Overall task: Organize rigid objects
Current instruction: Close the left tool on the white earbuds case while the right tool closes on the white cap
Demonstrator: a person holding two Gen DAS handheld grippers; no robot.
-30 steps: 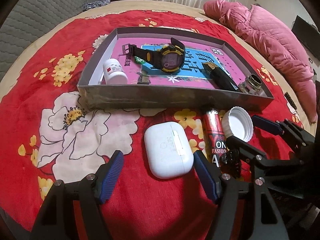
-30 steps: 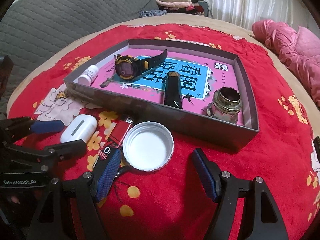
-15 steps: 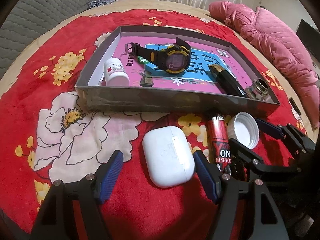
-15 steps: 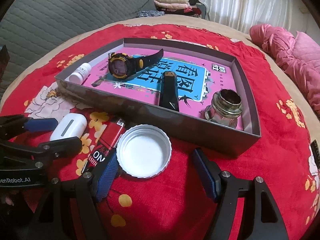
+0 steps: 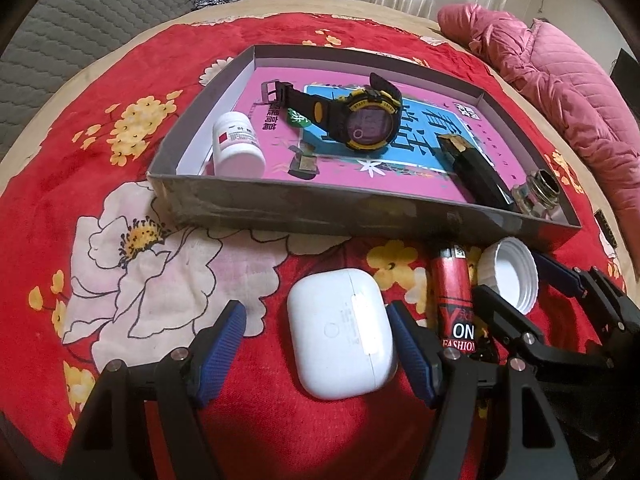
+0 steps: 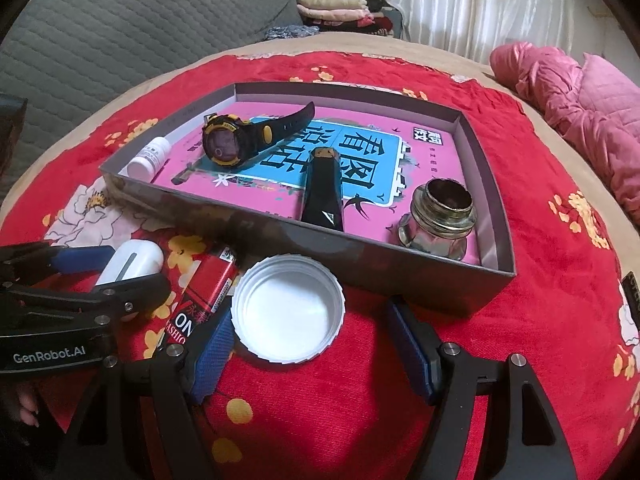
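Both grippers stood wide open over the red flowered cloth (image 5: pixel 132 128). Left gripper (image 5: pixel 316 344) had a white earbud case (image 5: pixel 340 332) between its blue pads; the right pad looked to be against the case's edge, the left pad apart from it, so nothing was gripped. Right gripper (image 6: pixel 316 344) straddled a white bottle cap (image 6: pixel 288 308), lying open side up, with its left pad at the cap's rim and the right pad clear.

Between case and cap lay one red lighter (image 6: pixel 208 292) with white lettering, just beside both. All three sat on the cloth in front of the near wall of a grey shallow box (image 6: pixel 400 272).

Inside the box, on a pink and blue printed sheet, were four loose things: one black and yellow watch (image 5: pixel 360 120), one small white pill bottle (image 5: pixel 236 146) on its side, one black clip-like piece (image 6: pixel 322 188), and one metal threaded fitting (image 6: pixel 438 216).

Compared with a second before, both cameras sat slightly closer to the case and the cap, which showed larger; the objects themselves had not shifted.
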